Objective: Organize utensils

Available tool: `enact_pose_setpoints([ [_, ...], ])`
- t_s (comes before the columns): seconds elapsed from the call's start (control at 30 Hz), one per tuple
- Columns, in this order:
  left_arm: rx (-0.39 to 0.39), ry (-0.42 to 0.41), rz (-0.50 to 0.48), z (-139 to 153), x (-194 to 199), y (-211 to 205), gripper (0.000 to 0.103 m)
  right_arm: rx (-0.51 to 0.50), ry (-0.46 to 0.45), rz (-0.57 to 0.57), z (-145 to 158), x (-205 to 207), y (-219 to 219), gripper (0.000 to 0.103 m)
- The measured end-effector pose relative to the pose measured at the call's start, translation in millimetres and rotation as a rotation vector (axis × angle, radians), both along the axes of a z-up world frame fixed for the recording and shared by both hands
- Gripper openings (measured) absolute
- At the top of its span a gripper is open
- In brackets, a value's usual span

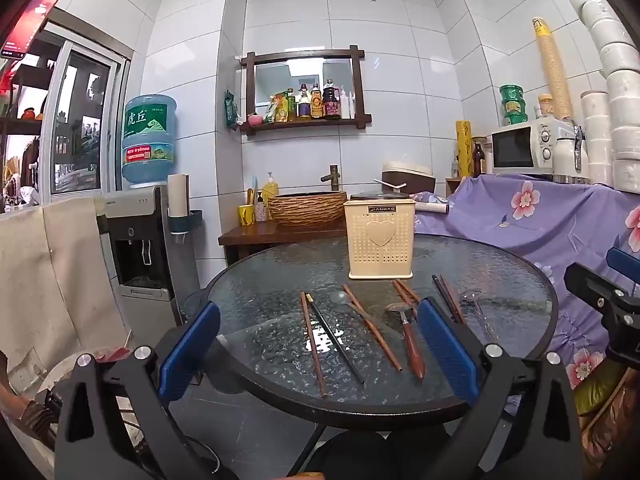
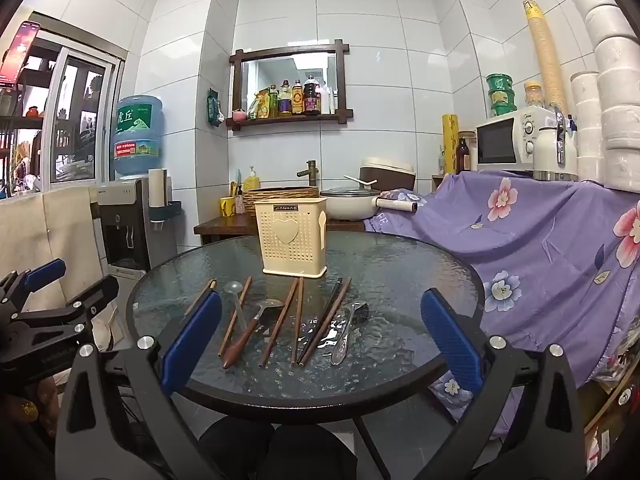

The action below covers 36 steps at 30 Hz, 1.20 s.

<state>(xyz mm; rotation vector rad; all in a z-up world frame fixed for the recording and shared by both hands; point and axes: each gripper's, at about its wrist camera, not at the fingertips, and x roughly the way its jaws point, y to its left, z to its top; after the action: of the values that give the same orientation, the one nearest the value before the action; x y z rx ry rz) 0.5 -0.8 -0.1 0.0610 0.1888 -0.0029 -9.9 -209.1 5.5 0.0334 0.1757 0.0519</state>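
Both grippers wide open, empty | chopsticks (image 2: 276, 324), spoons (image 2: 346, 332) on table (image 2: 420, 264) | holder (image 2: 291, 236) behind, unobstructed

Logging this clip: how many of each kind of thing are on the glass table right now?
Chopsticks: 7 (5 brown, 2 black)
Spoons: 3
Holder: 1
Total: 11
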Motion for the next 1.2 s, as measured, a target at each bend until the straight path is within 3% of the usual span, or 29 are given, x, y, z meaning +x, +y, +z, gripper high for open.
enact_pose_setpoints([
  [1.2, -0.014, -0.004, 0.0, 1.4, -3.7, 5.5, 0.097, 0.002, -0.004, -0.003, -3.5, -1.5, -1.1, 0.098],
])
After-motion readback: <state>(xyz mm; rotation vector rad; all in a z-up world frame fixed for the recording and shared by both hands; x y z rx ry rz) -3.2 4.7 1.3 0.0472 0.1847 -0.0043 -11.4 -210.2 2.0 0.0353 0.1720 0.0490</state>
